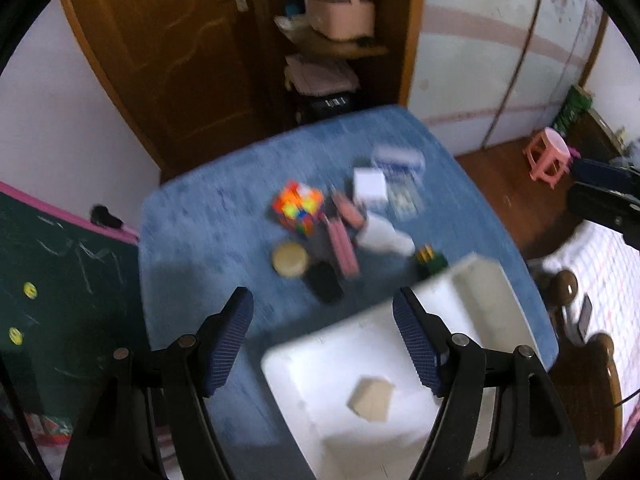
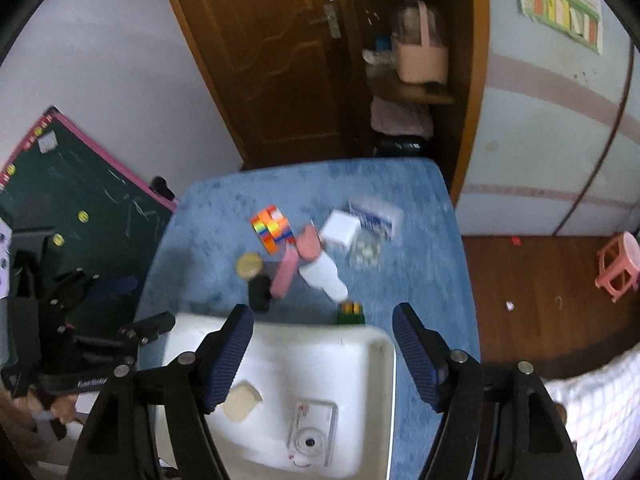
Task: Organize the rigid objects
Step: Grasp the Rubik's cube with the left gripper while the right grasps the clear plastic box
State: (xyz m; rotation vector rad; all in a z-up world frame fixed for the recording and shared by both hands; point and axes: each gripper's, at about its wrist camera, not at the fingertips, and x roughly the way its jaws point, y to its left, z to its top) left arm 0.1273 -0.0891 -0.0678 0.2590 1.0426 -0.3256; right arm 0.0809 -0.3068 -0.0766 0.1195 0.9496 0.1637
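A white tray (image 1: 460,320) sits at the near edge of a blue-covered table (image 1: 208,220); a tan block (image 1: 370,398) lies in it. In the right wrist view the tray (image 2: 360,360) holds the tan block (image 2: 240,400) and a clear case (image 2: 312,436). Beyond it lie a colourful cube (image 1: 298,208), a gold disc (image 1: 290,259), a black object (image 1: 324,282), pink bars (image 1: 344,246), a white bottle (image 1: 384,236), a green box (image 1: 430,258) and white boxes (image 1: 370,184). My left gripper (image 1: 324,344) and right gripper (image 2: 322,354) are open and empty above the tray.
A green chalkboard (image 1: 60,272) leans at the left. A brown door (image 2: 260,40) and shelves with a pink basket (image 2: 422,56) stand behind the table. A pink stool (image 2: 618,268) is on the wooden floor at the right. A bed (image 2: 596,412) lies at the near right.
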